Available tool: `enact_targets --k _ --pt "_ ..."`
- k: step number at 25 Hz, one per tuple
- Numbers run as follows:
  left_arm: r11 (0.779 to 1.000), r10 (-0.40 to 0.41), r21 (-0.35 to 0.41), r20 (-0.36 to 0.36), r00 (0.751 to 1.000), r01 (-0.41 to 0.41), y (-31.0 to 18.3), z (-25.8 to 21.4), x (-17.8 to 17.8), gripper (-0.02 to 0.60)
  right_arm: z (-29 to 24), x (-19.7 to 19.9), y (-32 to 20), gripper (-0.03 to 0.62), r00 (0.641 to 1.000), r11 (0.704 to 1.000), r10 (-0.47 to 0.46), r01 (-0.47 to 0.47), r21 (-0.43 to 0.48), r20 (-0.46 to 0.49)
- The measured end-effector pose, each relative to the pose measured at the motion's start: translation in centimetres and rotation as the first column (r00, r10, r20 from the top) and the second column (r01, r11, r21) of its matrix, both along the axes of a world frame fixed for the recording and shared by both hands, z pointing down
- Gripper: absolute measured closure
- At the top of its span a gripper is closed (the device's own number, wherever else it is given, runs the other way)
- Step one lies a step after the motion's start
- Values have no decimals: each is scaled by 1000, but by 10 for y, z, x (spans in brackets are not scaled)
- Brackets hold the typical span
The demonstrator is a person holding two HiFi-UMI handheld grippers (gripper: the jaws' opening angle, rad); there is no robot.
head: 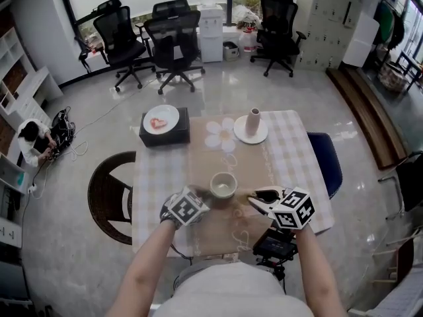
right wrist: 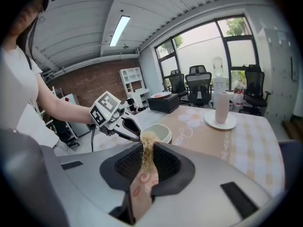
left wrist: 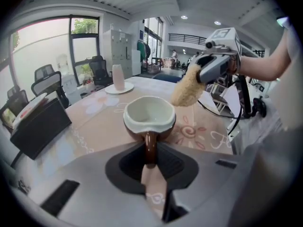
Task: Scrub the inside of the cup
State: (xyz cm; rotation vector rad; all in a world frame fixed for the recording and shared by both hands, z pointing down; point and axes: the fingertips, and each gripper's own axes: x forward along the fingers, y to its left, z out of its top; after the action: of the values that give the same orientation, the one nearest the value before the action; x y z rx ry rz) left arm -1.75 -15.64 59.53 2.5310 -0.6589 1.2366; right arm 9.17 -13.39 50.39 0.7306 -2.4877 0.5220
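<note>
My white shirt (head: 228,292) fills the near edge of the head view, with both forearms reaching over the near end of the checked-cloth table (head: 297,150). My left gripper (head: 203,195) sits just left of the round ceramic cup, brown outside and white inside (head: 223,185). The cup stands upright on the tan runner (head: 228,154) at the table's near end. My right gripper (head: 254,198) is just right of the cup. The pale bit at its tip is probably the scrubber, though it is too small here to be sure. At the far end a pale pink vase (head: 253,121) stands on a white plate (head: 251,137), with a black box (head: 164,134) to their left.

In the left gripper view, the left gripper (left wrist: 150,161) has its jaws clamped on the cup's brown handle (left wrist: 150,148), and the cup (left wrist: 149,113) has its white bowl facing up. The straw-coloured fibrous scrubber (left wrist: 187,86) hangs above and just right of the rim, outside the bowl, in the right gripper (left wrist: 202,74).

In the right gripper view, the right gripper (right wrist: 147,162) has its jaws closed on the scrubber (right wrist: 147,148). The frayed end of the scrubber points toward the cup (right wrist: 160,132), and the left gripper (right wrist: 136,134) grips the cup from the left.
</note>
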Motion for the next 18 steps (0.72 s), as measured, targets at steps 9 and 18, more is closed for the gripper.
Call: enact_targets --k 9,18 --pt "986 153 60 23 988 -154 -12 4 6 525 -15 21 -18 528 990 987 124 -116 112 -66" --pt "974 196 92 93 976 -205 -17 10 3 525 -22 25 -22 526 985 979 174 -174 108 12"
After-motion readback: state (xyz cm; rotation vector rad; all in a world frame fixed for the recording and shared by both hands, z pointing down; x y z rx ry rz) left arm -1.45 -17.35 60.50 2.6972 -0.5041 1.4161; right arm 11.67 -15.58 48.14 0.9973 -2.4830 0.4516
